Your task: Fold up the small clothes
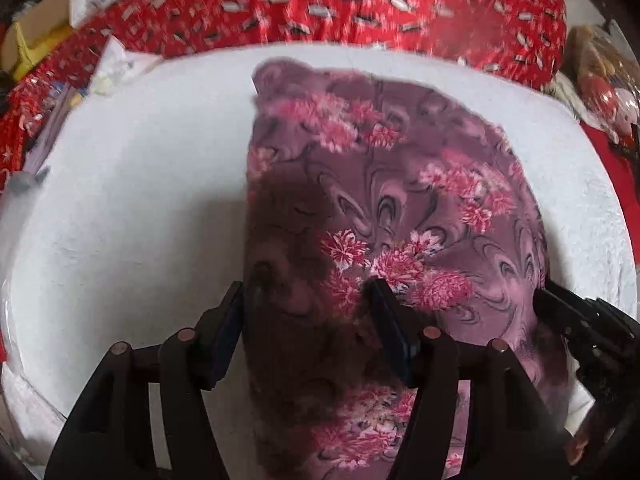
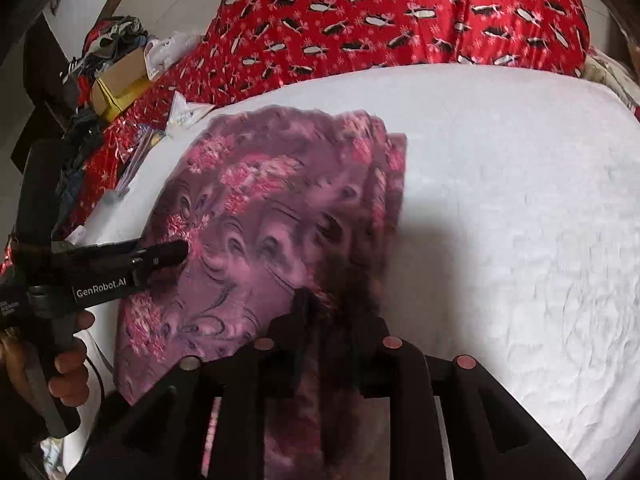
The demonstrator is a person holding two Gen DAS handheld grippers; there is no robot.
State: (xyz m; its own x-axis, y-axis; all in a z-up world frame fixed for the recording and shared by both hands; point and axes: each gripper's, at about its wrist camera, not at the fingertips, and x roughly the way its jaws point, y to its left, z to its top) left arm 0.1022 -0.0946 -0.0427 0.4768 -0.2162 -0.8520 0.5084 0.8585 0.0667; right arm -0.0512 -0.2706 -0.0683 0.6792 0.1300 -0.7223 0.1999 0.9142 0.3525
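So we've got a purple floral garment (image 1: 392, 200) lying on the white sheet (image 1: 132, 200) in the middle of the bed, with the near end of it running under both of our grippers. It looks at least partly folded: in the right wrist view we can see stacked layer edges along its far right side. The print is pink blossoms on a swirly mauve ground.

Left gripper (image 1: 308, 300): jaws are clearly apart, roughly half open, and they sit over the near left part of the cloth. The fabric passes between and under the fingers, but the pads aren't pressing on it, so we're not holding anything with that one. From the right wrist view it shows up at the left, tip over the garment's left part, with a hand (image 2: 68, 364) wrapped around its handle.

Right gripper (image 2: 332, 312): jaws stand only a narrow gap apart, over the near right portion of the cloth. That spot is dark and blurred, so we honestly can't tell if the pads have any fabric pinched.

Behind the white sheet there's a red patterned blanket (image 2: 400, 12), and off to the far left a cardboard box (image 2: 120, 76) among some clutter.
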